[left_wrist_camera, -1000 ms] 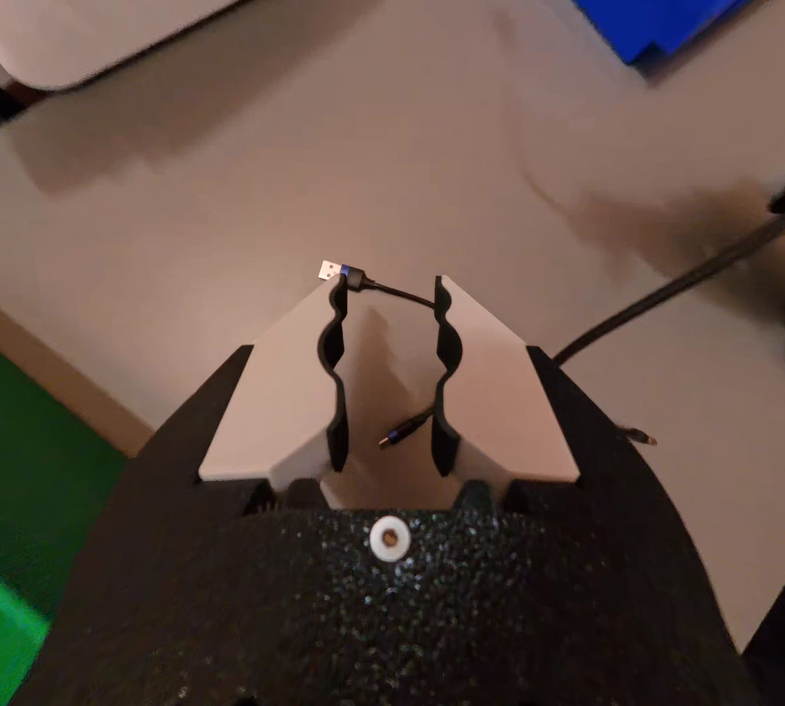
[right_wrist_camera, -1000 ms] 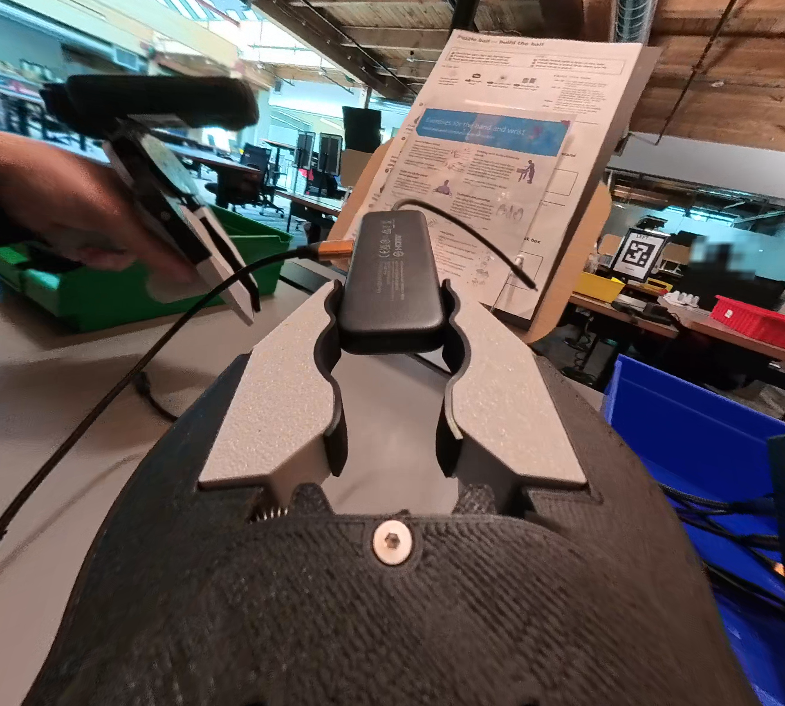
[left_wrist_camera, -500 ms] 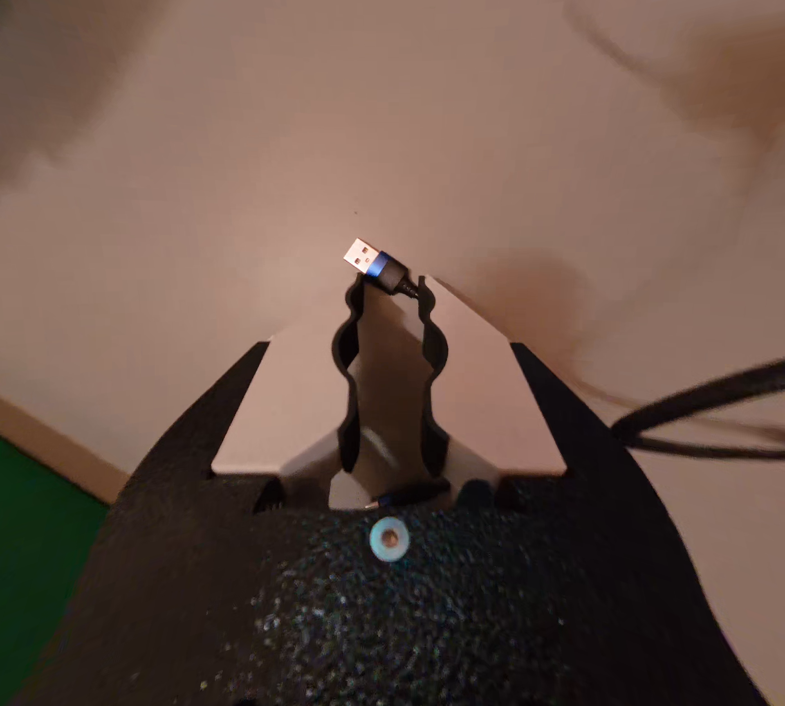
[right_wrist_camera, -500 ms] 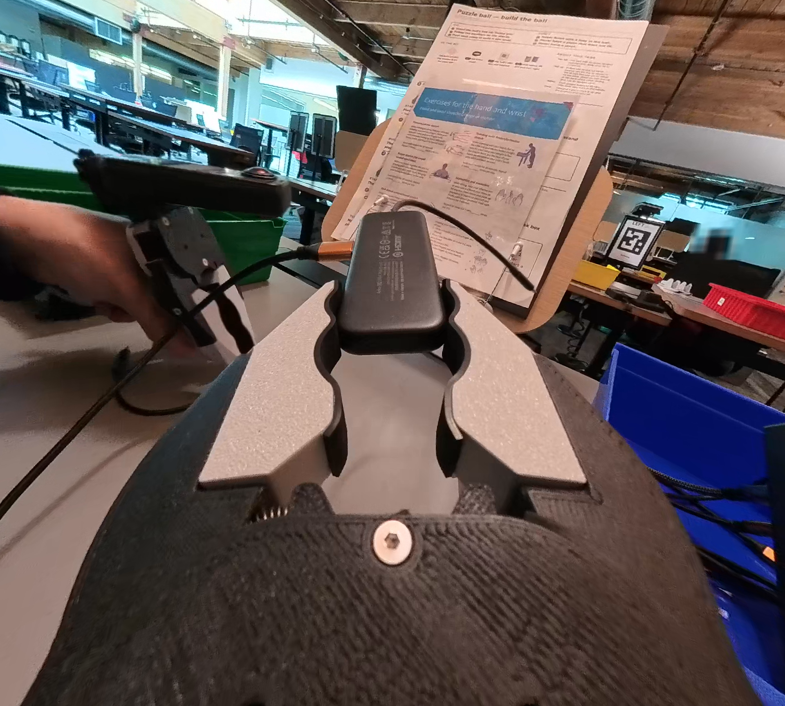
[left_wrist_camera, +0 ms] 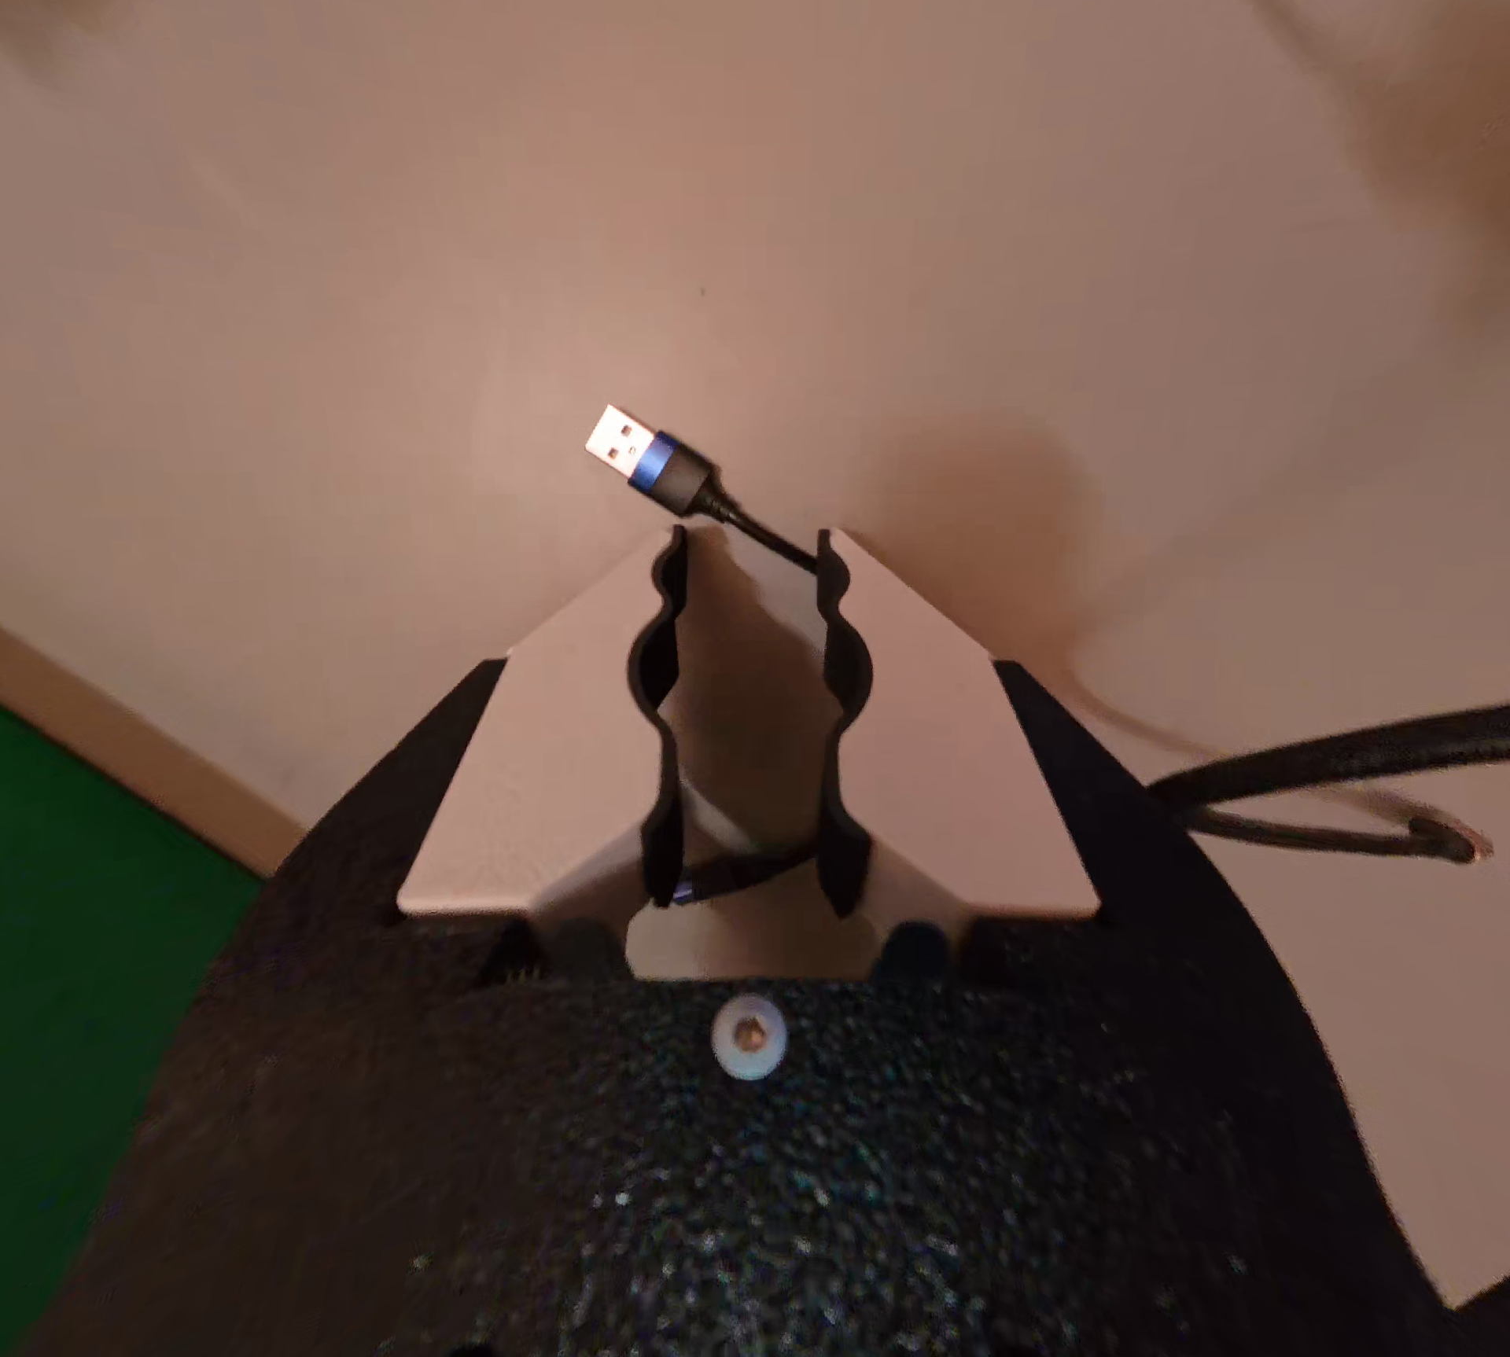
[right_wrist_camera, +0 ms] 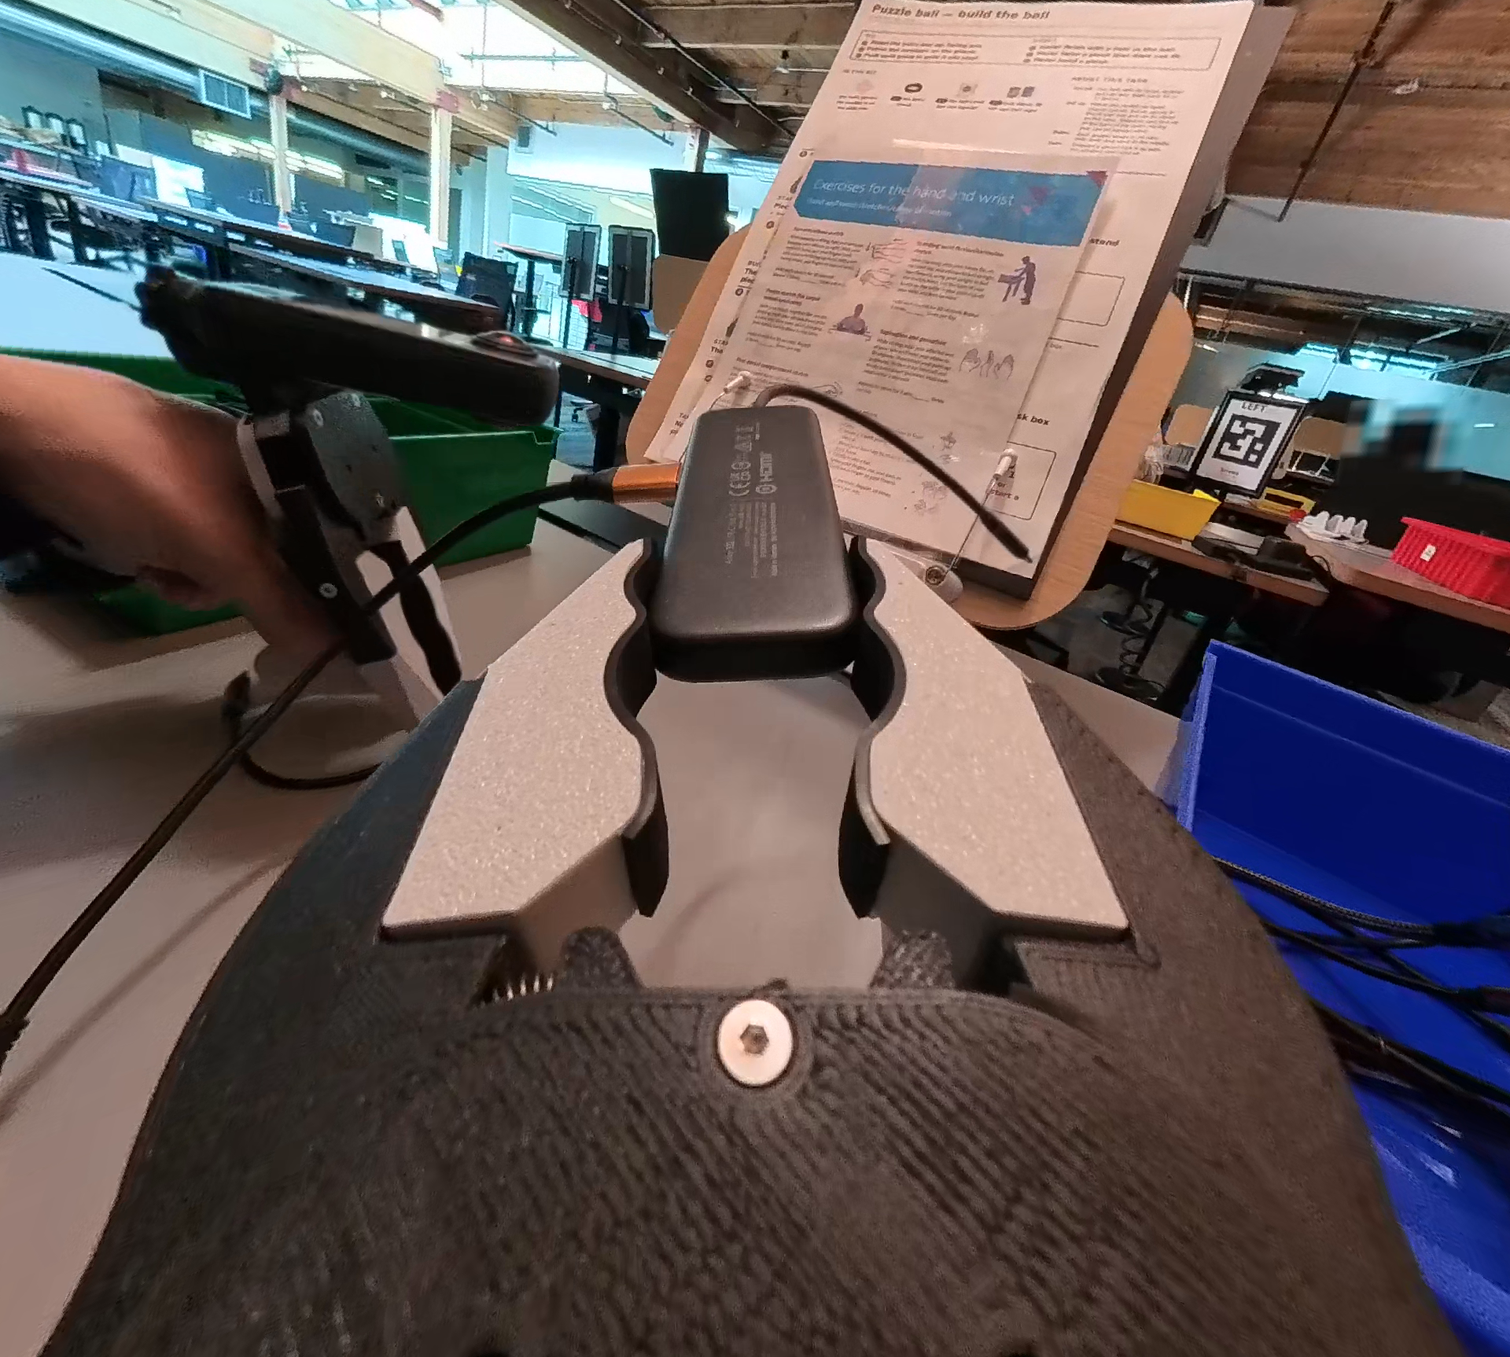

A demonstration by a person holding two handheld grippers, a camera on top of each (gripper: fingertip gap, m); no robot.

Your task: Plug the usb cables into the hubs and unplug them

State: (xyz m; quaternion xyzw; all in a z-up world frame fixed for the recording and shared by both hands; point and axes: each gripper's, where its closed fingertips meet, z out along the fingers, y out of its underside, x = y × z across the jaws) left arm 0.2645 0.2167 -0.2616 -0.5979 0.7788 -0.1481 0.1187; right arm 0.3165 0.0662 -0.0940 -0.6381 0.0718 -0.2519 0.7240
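My right gripper (right_wrist_camera: pixel 752 570) is shut on the near end of a black USB hub (right_wrist_camera: pixel 752 501) and holds it above the table. A cable with an orange-collared plug (right_wrist_camera: pixel 645 480) sits in the hub's left side. The hub's own thin lead (right_wrist_camera: pixel 923 468) arcs off to the right. My left gripper (left_wrist_camera: pixel 752 542) points down at the table with its jaws narrowly apart and empty. A USB-A plug with a blue collar (left_wrist_camera: pixel 645 456) lies just beyond its tips. That plug's thin cable runs under the right fingertip (left_wrist_camera: pixel 850 583). The left gripper also shows in the right wrist view (right_wrist_camera: pixel 417 632).
A thick black cable (left_wrist_camera: pixel 1340 754) lies on the beige table (left_wrist_camera: pixel 735 133) to the right. A green bin (right_wrist_camera: pixel 474 468) stands at the left and a blue bin (right_wrist_camera: pixel 1348 787) with cables at the right. A board with printed sheets (right_wrist_camera: pixel 980 256) stands behind the hub. A hand (right_wrist_camera: pixel 122 485) holds the left gripper.
My left gripper has come down and forward over the table, and its jaws have narrowed around the thin cable. The plug now lies farther beyond the tips. The right gripper keeps the hub still.
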